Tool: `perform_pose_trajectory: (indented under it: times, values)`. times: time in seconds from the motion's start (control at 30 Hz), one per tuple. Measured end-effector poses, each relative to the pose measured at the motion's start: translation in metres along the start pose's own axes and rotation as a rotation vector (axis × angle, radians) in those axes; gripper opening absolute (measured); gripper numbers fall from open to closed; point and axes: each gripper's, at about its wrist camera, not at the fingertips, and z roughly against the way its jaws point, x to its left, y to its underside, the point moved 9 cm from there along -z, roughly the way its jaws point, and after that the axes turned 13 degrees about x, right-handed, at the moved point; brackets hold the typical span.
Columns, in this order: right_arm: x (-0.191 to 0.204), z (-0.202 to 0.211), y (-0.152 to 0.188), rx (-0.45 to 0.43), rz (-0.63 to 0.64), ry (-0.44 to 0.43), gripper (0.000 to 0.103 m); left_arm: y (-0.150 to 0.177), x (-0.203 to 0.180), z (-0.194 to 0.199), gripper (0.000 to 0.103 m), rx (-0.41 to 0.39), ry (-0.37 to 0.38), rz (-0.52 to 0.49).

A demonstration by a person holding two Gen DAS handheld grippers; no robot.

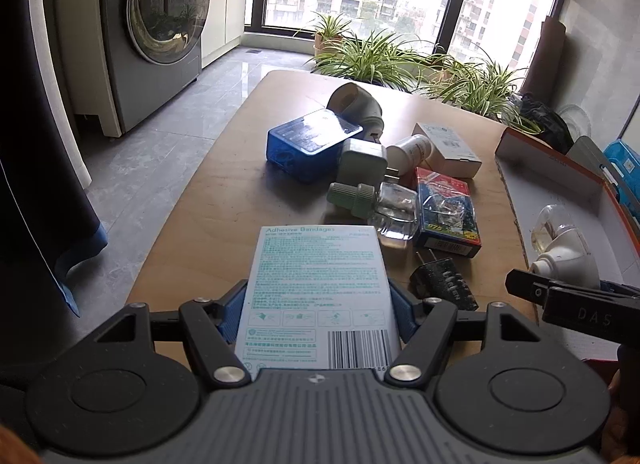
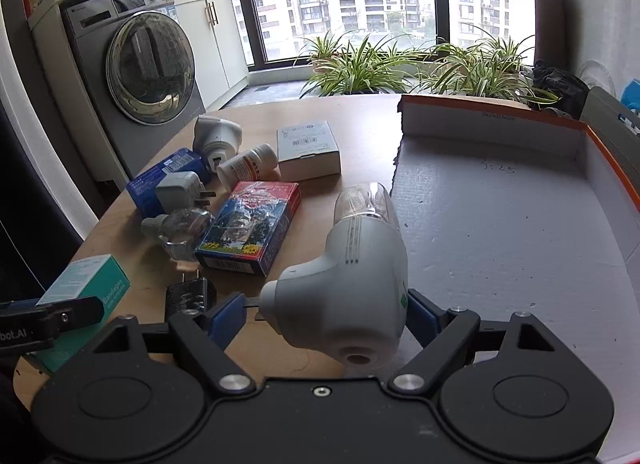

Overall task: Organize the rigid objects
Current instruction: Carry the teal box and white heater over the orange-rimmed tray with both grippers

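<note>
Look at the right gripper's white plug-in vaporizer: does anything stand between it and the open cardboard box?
Nothing visible does. The right gripper holds the vaporizer at the near left edge of the cardboard box, whose floor ahead is bare; the clutter lies left on the table.

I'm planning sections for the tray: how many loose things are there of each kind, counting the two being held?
Boxes: 4 (bandage box, blue box, white box, red-and-blue box)
Plug-in vaporisers: 2 (held vaporiser, far vaporiser)
Plug adapters: 2 (grey adapter, black adapter)
Bottles: 2 (clear bottle, white bottle)
Total: 10
</note>
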Motion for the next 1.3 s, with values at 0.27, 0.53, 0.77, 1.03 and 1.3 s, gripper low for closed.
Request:
perform_pose_trajectory:
  times: [0.27,0.53,0.77,1.03,1.3]
  values:
    - [-0.027,0.044,-0.011,-0.095,-0.034,0.032,0.099,-0.014,-0.037,0.012,0.071,-0.033,0.032,-0.074]
    - [-0.076,0.075,-0.021,-0.149,-0.091,0.098,0.099,-0.035,-0.106,0.013,0.071,-0.049,0.110,-0.199]
    - [-0.118,0.088,-0.030,-0.163,-0.139,0.135,0.099,-0.052,-0.165,0.005,0.071,-0.053,0.181,-0.299]
    - [-0.153,0.095,-0.037,-0.171,-0.180,0.156,0.099,-0.057,-0.208,-0.005,0.071,-0.053,0.213,-0.375]
    - [-0.164,0.091,-0.041,-0.170,-0.198,0.164,0.099,-0.059,-0.220,-0.011,0.071,-0.043,0.212,-0.390]
